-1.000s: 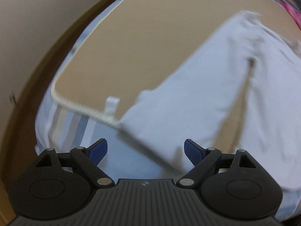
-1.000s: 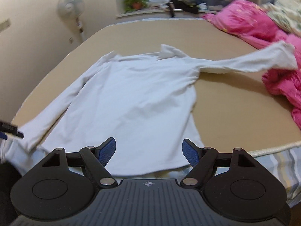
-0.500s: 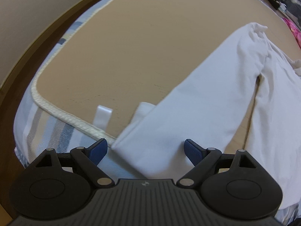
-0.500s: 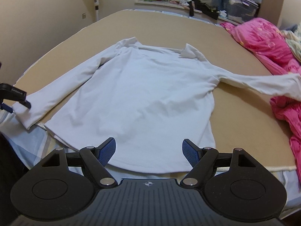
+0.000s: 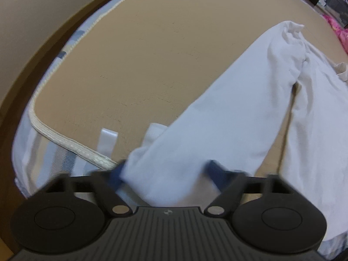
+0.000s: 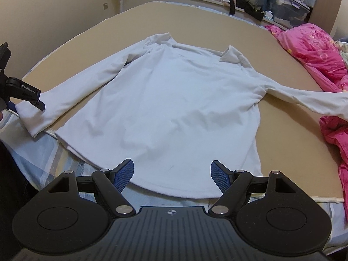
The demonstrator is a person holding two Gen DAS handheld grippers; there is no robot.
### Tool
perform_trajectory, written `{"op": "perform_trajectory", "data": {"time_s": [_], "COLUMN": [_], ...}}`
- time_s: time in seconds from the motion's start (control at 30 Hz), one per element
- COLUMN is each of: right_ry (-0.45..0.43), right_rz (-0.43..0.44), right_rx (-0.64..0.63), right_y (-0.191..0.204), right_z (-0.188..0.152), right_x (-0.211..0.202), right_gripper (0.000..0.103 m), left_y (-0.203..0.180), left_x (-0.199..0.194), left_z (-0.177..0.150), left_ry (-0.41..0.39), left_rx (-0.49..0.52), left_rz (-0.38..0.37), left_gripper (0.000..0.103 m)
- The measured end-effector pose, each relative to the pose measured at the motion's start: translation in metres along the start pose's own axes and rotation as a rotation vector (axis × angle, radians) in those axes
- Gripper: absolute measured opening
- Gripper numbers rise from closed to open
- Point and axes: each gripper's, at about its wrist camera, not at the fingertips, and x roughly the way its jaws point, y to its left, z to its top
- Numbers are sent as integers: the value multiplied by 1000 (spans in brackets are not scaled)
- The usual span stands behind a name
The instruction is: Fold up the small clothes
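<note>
Here, in the left wrist view, the left hand-held gripper (image 5: 165, 171) is closing around the cuff of the white long-sleeved shirt (image 5: 228, 117) at the bed's edge (image 5: 71, 143), likely to fold the sleeve inward. In the right wrist view, the right hand-held gripper (image 6: 171, 175) hangs spread and empty over the hem of the shirt, which lies flat on the bed; the left tool reads "CenRobot.AI", roughly.

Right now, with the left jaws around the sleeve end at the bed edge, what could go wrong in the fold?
1. The left gripper is closing its jaws on the sleeve cuff, which hangs over the mattress edge; a shallow bite may slip off.
2. The far sleeve rests against the pink blanket and might drag on it.
3. The right gripper is open above the shirt hem, so the shirt may slide.
</note>
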Motion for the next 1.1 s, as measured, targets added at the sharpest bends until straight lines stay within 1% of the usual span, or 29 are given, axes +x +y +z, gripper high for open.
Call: {"op": "perform_trajectory", "data": {"time_s": [0.03,0.07,0.1,0.17,0.23,0.33,0.4,0.47,0.5,0.53,0.57,0.6,0.63,0.67,0.7,0.73,0.77,0.87,0.93,1.0,1.1], "right_ry": [1,2,3,5,11,35,48,51,52,57,65,72,80,87,91,94,95,95,93,108,113], "right_rz": [1,0,-1,-9,-18,-29,-32,-39,-45,-51,-58,-64,-66,-64,-61,-61,-68,-103,-140,-166,-174], "right_rx": [-1,-2,-2,3,19,54,83,102,104,103,104,110,120,136,153,169,186,218,233,259,310], "right_y": [0,0,0,-1,-5,-12,-18,-25,-28,-31,-34,-37,-40,-44,-48,-53,-59,-81,-97,-112,-124], "right_z": [0,0,0,-1,-2,-4,-6,-7,-8,-10,-11,-11,-12,-12,-13,-14,-16,-27,-39,-54,-73], "right_x": [0,1,2,3,6,13,16,16,17,18,20,23,26,28,29,29,29,25,23,24,27], "right_gripper": [79,79,79,79,79,79,79,79,79,79,79,79,79,79,79,79,79,79,79,79,79], "left_y": [-1,-2,-3,-5,-8,-4,9,24,30,35,39,42,44,44,43,41,37,14,-11,-40,-76], "left_x": [-2,-7,-16,-35,-53,-72,-82,-89,-89,-87,-83,-78,-74,-71,-69,-68,-66,-55,-50,-47,-44], "left_z": [2,3,6,18,41,98,142,179,196,211,223,232,238,239,236,229,219,180,143,92,23], "left_ry": [3,-5,-31,-103,-180,-272,-323,-355,-359,-351,-336,-322,-313,-312,-316,-325,-317,-249,-225,-196,-163], "left_rx": [6,-5,-13,-9,21,30,-3,-42,-59,-77,-90,-103,-114,-122,-129,-135,-135,-72,9,116,251], "left_rz": [-7,-5,23,60,109,207,283,351,385,422,453,470,467,453,437,411,369,236,195,156,114], "left_gripper": [34,22,12,11,10,9,9,10,10,15,21,44,73,85,93,93,93,93,93,93,93]}}
